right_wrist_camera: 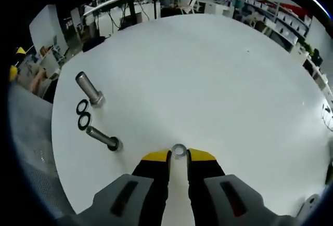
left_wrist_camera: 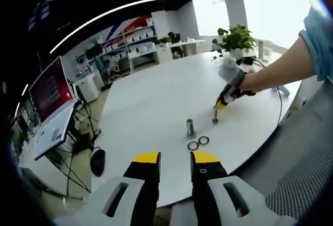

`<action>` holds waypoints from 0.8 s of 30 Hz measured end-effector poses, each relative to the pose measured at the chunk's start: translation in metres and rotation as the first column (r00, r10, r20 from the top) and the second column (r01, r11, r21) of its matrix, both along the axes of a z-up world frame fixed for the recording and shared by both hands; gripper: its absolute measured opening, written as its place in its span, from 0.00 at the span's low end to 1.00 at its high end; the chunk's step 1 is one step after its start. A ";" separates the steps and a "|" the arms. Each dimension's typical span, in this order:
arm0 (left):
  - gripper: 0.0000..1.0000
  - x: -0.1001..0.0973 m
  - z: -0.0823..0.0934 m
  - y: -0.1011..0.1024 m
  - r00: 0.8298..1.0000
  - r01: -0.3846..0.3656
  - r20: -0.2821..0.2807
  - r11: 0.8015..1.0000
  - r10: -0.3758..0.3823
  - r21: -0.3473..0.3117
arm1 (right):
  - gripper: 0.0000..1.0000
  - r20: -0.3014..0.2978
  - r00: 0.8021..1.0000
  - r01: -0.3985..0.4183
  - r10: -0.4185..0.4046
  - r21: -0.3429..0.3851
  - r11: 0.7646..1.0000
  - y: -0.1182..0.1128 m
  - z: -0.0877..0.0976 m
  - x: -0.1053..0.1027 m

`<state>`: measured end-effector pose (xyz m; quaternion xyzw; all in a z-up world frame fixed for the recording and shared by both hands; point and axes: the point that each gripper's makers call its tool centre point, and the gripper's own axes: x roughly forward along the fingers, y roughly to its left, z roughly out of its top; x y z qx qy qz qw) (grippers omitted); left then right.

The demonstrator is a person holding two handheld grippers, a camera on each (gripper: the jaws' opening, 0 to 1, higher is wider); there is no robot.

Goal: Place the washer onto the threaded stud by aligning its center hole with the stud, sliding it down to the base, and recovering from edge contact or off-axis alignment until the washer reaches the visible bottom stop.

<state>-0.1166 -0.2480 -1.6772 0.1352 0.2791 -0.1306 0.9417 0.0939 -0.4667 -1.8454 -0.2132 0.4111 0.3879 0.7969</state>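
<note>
A small silver washer [right_wrist_camera: 179, 150] sits pinched between the yellow fingertips of my right gripper [right_wrist_camera: 179, 155], above the white table [right_wrist_camera: 208, 70]. Two threaded studs stand to its left in the right gripper view, one nearer [right_wrist_camera: 101, 136] and one farther [right_wrist_camera: 88, 88], with two dark washers [right_wrist_camera: 83, 114] lying flat between them. In the left gripper view a person's hand holds the right gripper [left_wrist_camera: 222, 103] just beside the farther stud [left_wrist_camera: 215, 115]. The other stud [left_wrist_camera: 190, 127] and the two loose washers [left_wrist_camera: 198, 143] lie closer to my left gripper [left_wrist_camera: 175, 158], which stands open and holds nothing.
The round table's near edge [left_wrist_camera: 171, 197] runs just beyond my left jaws. A potted plant [left_wrist_camera: 237, 38] and a cable [left_wrist_camera: 280, 106] sit at the table's far side. A red monitor [left_wrist_camera: 49, 88] and a grey mesh surface [left_wrist_camera: 307, 184] lie off the table.
</note>
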 end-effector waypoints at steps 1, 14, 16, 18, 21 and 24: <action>0.20 0.000 0.000 0.000 1.000 0.000 0.001 1.000 0.000 -0.001 | 0.14 0.002 1.000 -0.002 0.002 0.003 1.000 0.001 0.003 -0.003; 0.20 0.000 0.002 0.000 1.000 -0.002 0.010 1.000 0.002 -0.003 | 0.14 -0.004 0.999 -0.037 0.038 0.027 0.999 0.006 0.013 -0.012; 0.20 0.001 0.002 0.000 1.000 -0.002 0.012 1.000 0.002 -0.002 | 0.14 -0.014 0.999 -0.048 0.048 0.014 0.999 0.005 0.009 -0.016; 0.20 0.000 0.002 0.000 1.000 -0.003 0.011 1.000 0.003 -0.002 | 0.14 -0.031 0.998 -0.059 0.059 0.004 0.998 0.004 0.003 -0.022; 0.20 0.000 0.002 0.000 1.000 -0.001 0.010 1.000 0.001 0.001 | 0.14 -0.040 0.996 -0.076 0.075 -0.014 0.997 0.003 -0.001 -0.029; 0.20 0.000 0.002 0.000 1.000 -0.002 0.010 1.000 0.002 0.000 | 0.14 -0.051 0.994 -0.093 0.092 -0.027 0.995 0.003 -0.004 -0.033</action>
